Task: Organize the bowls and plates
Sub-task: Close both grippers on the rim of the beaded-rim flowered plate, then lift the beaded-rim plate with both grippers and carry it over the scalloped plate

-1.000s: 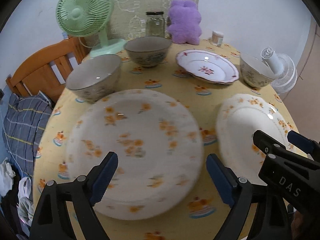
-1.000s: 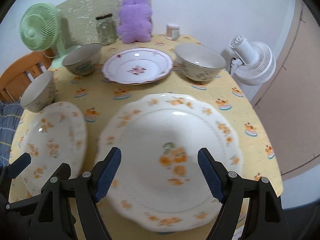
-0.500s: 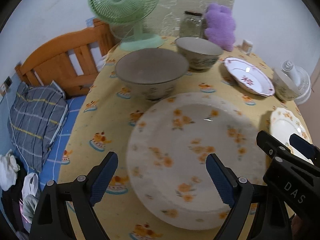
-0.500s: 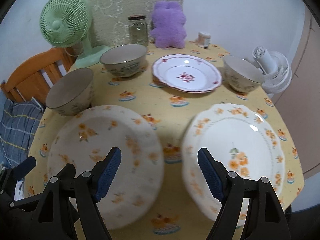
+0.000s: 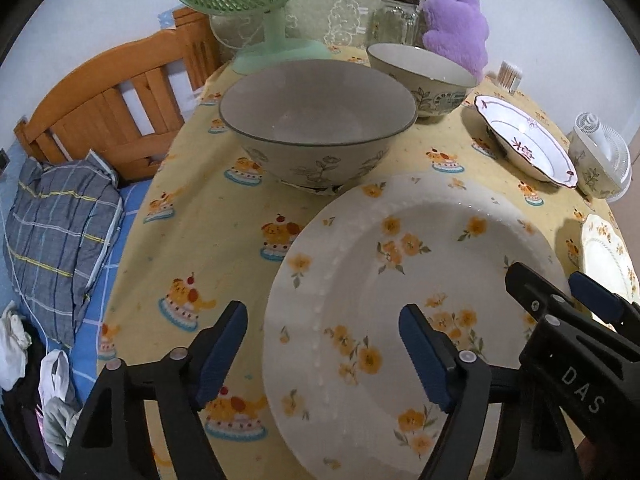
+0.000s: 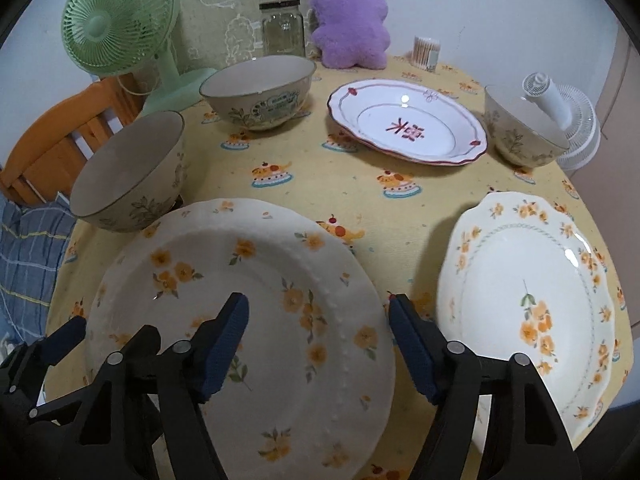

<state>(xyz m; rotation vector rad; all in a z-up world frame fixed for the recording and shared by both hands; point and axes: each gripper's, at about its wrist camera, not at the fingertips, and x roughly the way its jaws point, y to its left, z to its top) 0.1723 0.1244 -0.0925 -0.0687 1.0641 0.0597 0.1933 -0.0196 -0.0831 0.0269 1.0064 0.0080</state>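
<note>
A large orange-flowered plate [image 5: 412,296] [image 6: 256,304] lies at the near left of the yellow table. My left gripper [image 5: 324,344] is open and empty over its left rim. My right gripper [image 6: 318,340] is open and empty over its right rim. A second flowered plate [image 6: 528,304] [image 5: 608,256] lies to the right. A red-rimmed plate [image 6: 408,120] [image 5: 528,136] lies further back. A grey bowl [image 5: 316,120] [image 6: 132,172] stands just behind the large plate. Another bowl [image 6: 260,92] [image 5: 424,76] stands behind it, a third bowl [image 6: 520,128] at the far right.
A green fan [image 6: 120,28], glass jar [image 6: 282,28], purple plush toy [image 6: 350,20] and cotton-swab tub [image 6: 427,52] stand along the back wall. A white fan [image 6: 568,128] sits off the right edge. A wooden bed frame [image 5: 116,100] with a plaid pillow [image 5: 56,232] lies left.
Both grippers have swung left. The left one has moved from above the large plate's middle to its left rim. The right one has moved from the right-hand plate to the large plate's right rim.
</note>
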